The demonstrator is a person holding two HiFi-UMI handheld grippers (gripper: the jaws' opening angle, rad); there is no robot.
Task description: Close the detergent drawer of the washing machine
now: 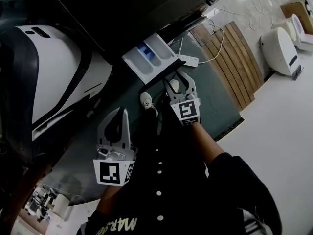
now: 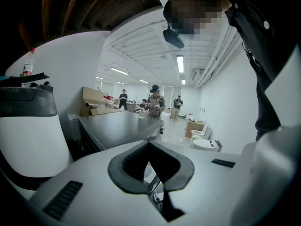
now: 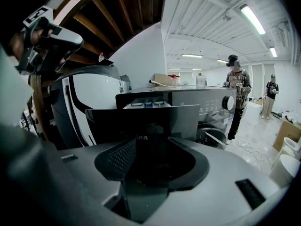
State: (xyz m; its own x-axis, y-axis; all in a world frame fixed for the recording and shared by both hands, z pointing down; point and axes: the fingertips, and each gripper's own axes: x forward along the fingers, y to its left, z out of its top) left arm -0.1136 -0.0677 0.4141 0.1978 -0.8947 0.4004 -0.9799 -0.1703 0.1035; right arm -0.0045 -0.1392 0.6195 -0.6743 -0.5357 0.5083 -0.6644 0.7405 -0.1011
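Right claw (image 1: 177,78) open wide at the detergent drawer (image 1: 149,58) front; left claw (image 1: 119,112), at its seven o'clock, closed, empty.

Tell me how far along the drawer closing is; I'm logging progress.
Done: the right gripper sits at the front panel of the detergent drawer, jaws open. In hand: seemingly lining up the push. Left: the drawer juts out of the washing machine, compartments showing, so the whole push remains. The left gripper hangs back, empty.
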